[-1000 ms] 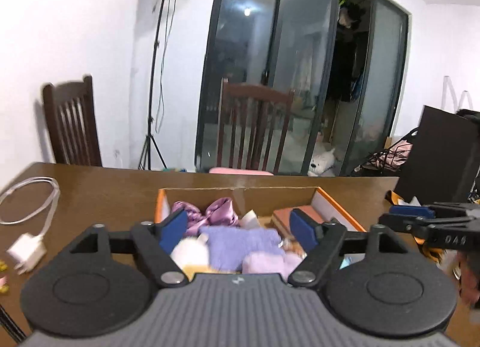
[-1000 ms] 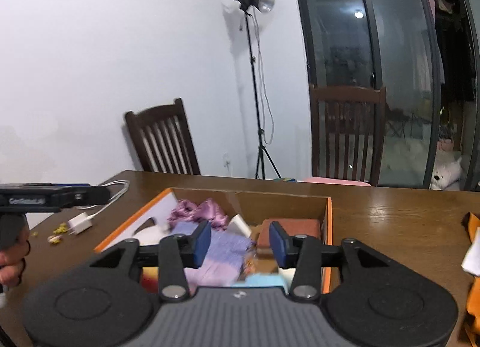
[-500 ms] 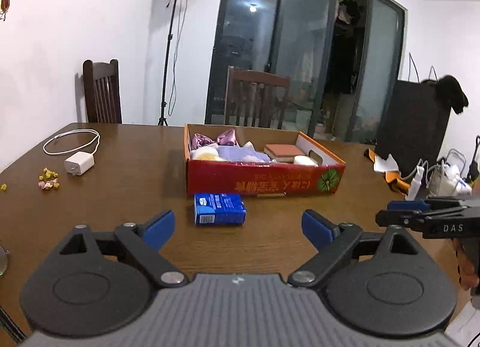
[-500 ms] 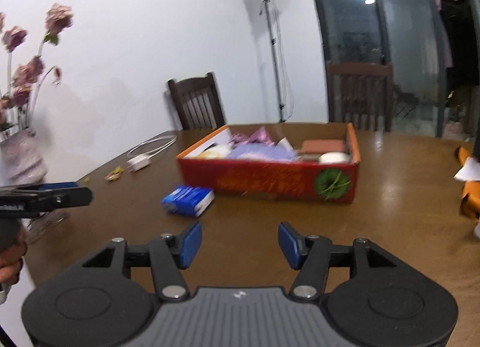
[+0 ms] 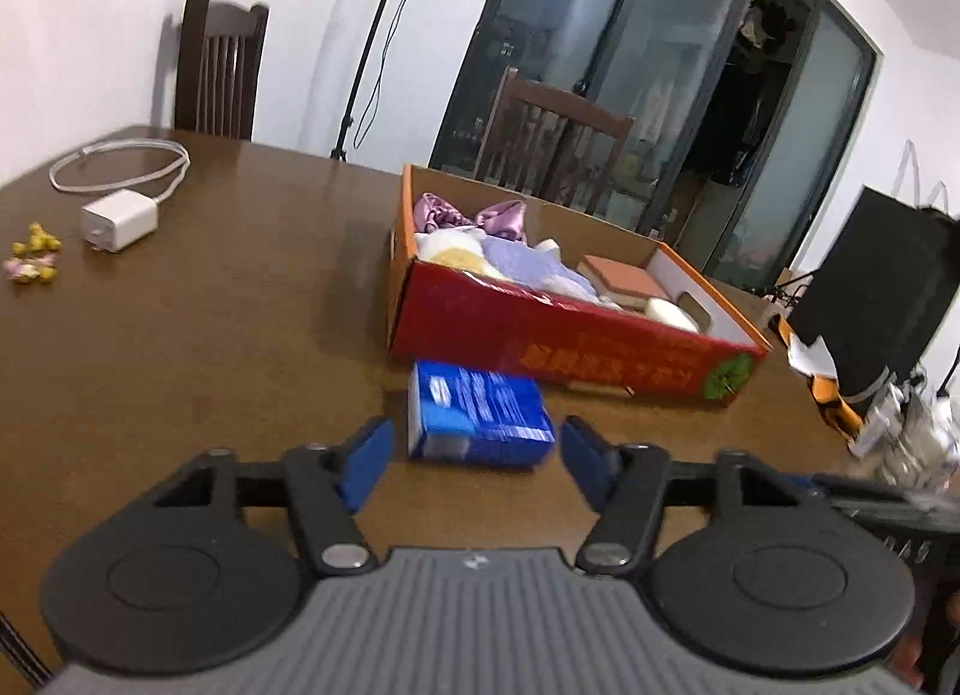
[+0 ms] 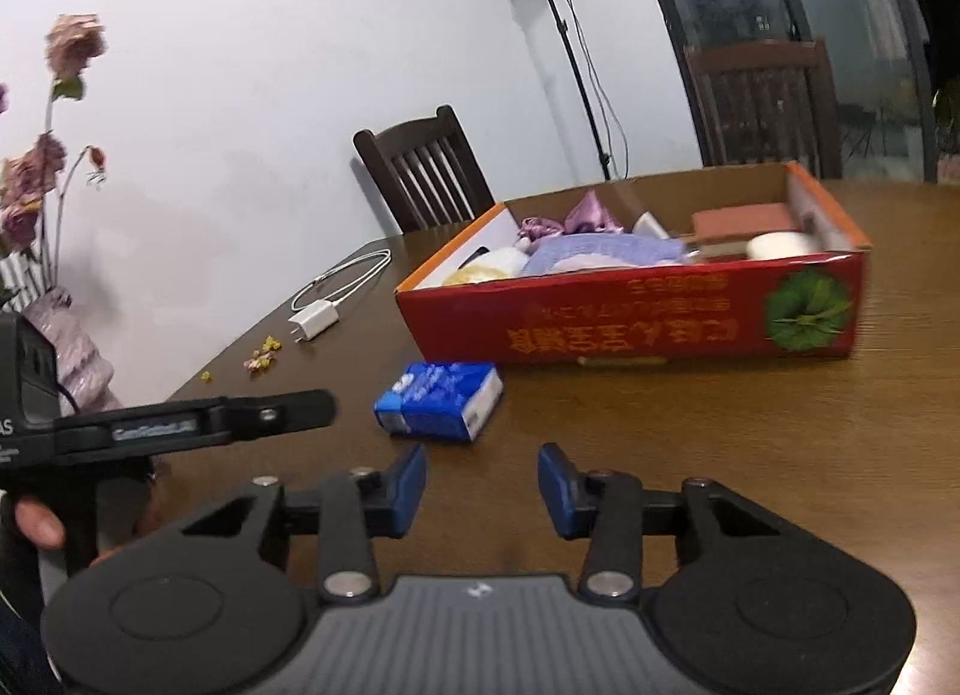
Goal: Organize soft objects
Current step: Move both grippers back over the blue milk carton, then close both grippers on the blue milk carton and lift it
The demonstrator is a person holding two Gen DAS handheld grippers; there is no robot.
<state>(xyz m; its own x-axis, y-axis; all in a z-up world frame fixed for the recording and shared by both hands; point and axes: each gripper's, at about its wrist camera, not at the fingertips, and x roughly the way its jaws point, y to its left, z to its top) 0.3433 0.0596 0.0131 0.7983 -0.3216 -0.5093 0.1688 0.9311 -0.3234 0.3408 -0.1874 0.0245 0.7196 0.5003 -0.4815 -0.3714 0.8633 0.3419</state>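
Observation:
A red cardboard box [image 5: 570,335] [image 6: 636,323] stands on the brown table, holding a purple satin cloth [image 5: 468,212], a lilac fluffy cloth [image 6: 606,251], a cream plush [image 5: 450,251], a brown pad [image 6: 744,221] and a white roll [image 6: 780,243]. In front of it lies a blue tissue pack [image 5: 474,419] [image 6: 441,401]. My left gripper [image 5: 477,467] hangs low just behind the pack. Its jaws are closing and stand either side of the pack's near end without touching it. My right gripper [image 6: 483,491] is nearer the table edge, to the right of the pack, its jaws closing on nothing.
A white charger with its cable [image 5: 120,221] and dried petals [image 5: 30,257] lie at the left of the table. A vase of dried flowers [image 6: 66,347] stands at the near left corner. A black panel [image 5: 870,287] and clutter sit at the right. Chairs stand behind the table.
Both grippers drew back from over the box and sank toward the table. The left one then moved in on the blue pack. Both pairs of jaws stand narrower than half a second ago.

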